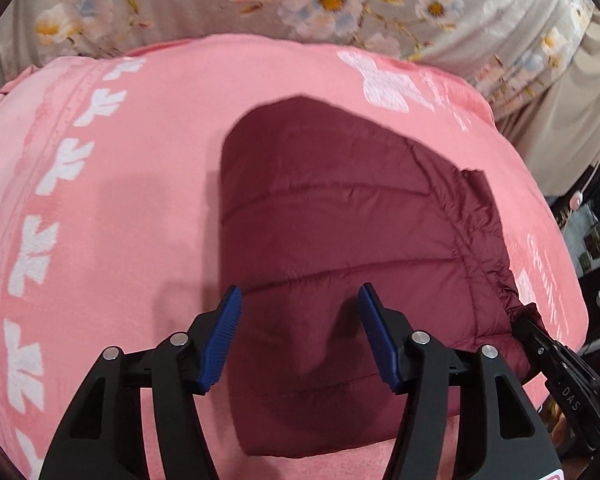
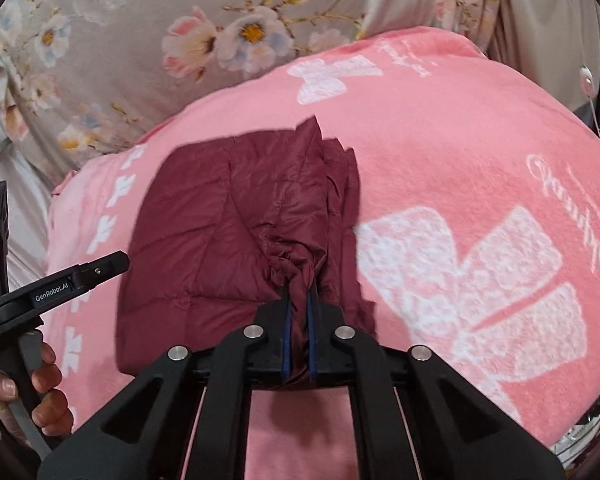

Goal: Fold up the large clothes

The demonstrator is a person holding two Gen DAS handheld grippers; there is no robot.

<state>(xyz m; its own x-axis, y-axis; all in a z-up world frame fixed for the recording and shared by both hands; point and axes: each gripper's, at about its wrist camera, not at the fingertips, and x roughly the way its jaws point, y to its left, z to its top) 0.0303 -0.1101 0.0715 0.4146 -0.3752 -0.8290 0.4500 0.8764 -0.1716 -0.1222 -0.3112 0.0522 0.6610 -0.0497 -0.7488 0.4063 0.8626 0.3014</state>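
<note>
A maroon quilted jacket (image 1: 340,232) lies folded into a compact block on a pink blanket (image 1: 140,184). My left gripper (image 1: 300,304) is open and empty, hovering just above the jacket's near part. In the right wrist view the jacket (image 2: 204,224) sits left of centre, and my right gripper (image 2: 298,300) is shut on a gathered elastic cuff or hem at the jacket's near right edge. The right gripper's body (image 1: 560,376) shows at the right edge of the left wrist view. The left gripper (image 2: 84,276) shows at the left of the right wrist view.
The pink blanket (image 2: 460,152) has white bow prints and covers the work surface. Behind it hangs a grey floral cloth (image 2: 180,32). A person's hand (image 2: 40,392) holds the left gripper's handle. Dark clutter (image 1: 596,240) lies beyond the blanket's right edge.
</note>
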